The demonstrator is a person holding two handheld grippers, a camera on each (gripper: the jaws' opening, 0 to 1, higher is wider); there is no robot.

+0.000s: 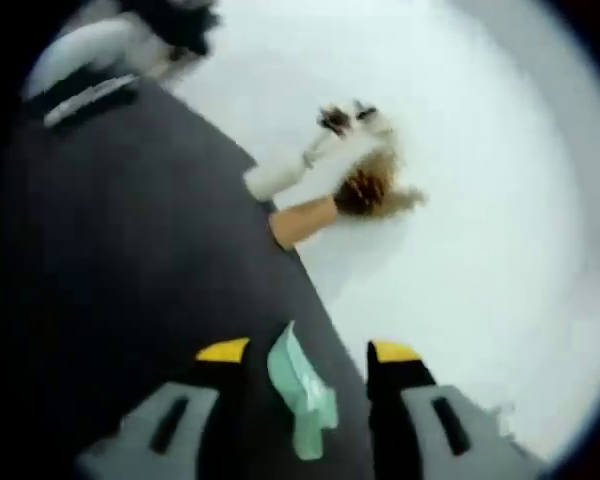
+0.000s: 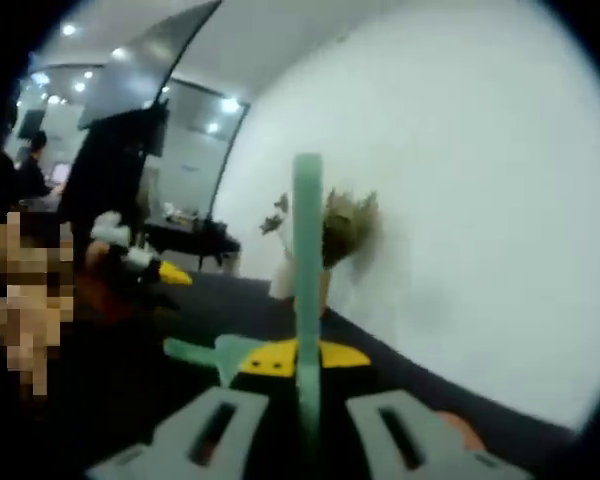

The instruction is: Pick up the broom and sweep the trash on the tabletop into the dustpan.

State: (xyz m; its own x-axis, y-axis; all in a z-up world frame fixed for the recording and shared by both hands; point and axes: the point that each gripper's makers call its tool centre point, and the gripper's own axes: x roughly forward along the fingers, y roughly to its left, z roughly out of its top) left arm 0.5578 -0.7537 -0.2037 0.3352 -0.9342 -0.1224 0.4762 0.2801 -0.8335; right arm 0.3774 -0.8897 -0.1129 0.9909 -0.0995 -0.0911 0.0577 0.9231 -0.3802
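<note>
My right gripper (image 2: 300, 358) is shut on a pale green broom handle (image 2: 306, 230) that rises straight up between its yellow-tipped jaws. A green piece (image 2: 195, 350) sticks out to the left at the jaws. Ahead lies the trash (image 2: 345, 225), brown and white scraps at the edge of the white tabletop (image 2: 480, 250). In the left gripper view the trash pile (image 1: 365, 180) holds white crumpled paper (image 1: 275, 178), brown fluff and a tan stick (image 1: 300, 222). My left gripper (image 1: 310, 352) stands open, with a pale green piece (image 1: 302, 395) between its jaws, gaps on both sides. The left gripper (image 2: 140, 262) also shows at the left.
A dark surface (image 1: 130, 260) borders the white tabletop (image 1: 480, 200) along a diagonal edge beside the trash. People (image 2: 25, 160) and a dark desk (image 2: 190, 238) stand far back in the room.
</note>
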